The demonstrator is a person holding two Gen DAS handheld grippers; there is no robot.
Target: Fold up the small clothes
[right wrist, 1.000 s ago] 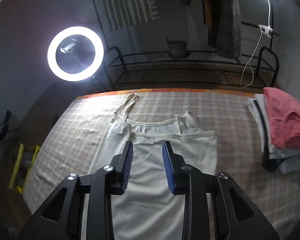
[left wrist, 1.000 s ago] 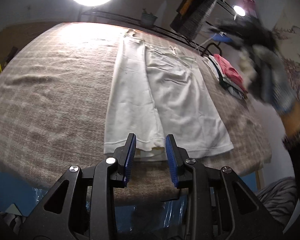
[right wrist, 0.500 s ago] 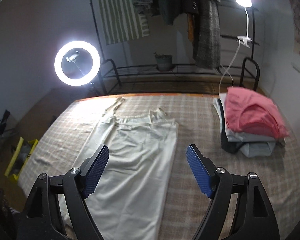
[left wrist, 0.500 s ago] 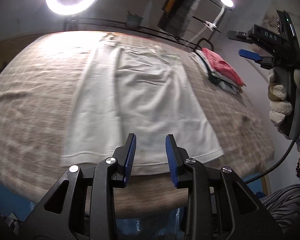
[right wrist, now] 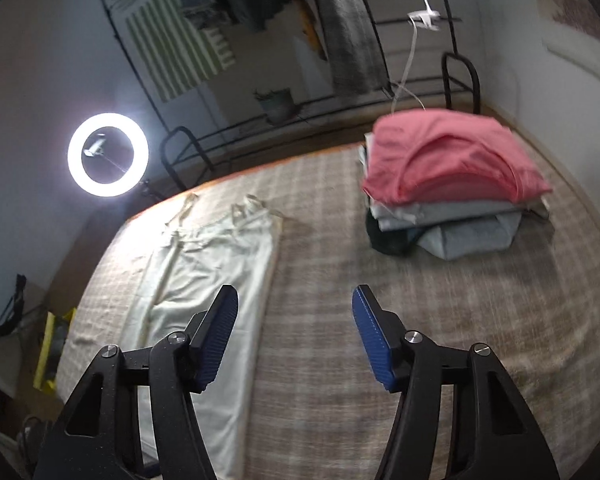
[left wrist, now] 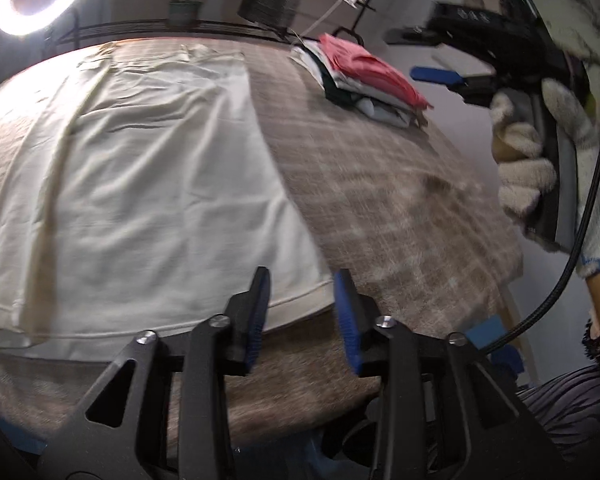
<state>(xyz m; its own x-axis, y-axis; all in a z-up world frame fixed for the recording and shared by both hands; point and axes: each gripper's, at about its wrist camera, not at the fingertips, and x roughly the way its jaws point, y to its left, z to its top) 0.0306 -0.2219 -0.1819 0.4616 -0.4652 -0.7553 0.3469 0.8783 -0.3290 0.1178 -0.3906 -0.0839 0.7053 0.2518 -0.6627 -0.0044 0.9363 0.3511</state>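
Fingers of the left gripper point(left wrist: 300, 308) stand a little apart, empty, just over the near hem corner of the cream camisole point(left wrist: 140, 184), which lies flat along the checked blanket point(left wrist: 380, 184). The right gripper point(right wrist: 296, 332) hangs wide apart and empty above bare blanket beside the garment, the folded pile point(right wrist: 452, 184) further off. To fold cleanly, I judge each gripper should pinch one hem corner through both layers and carry it evenly toward the straps
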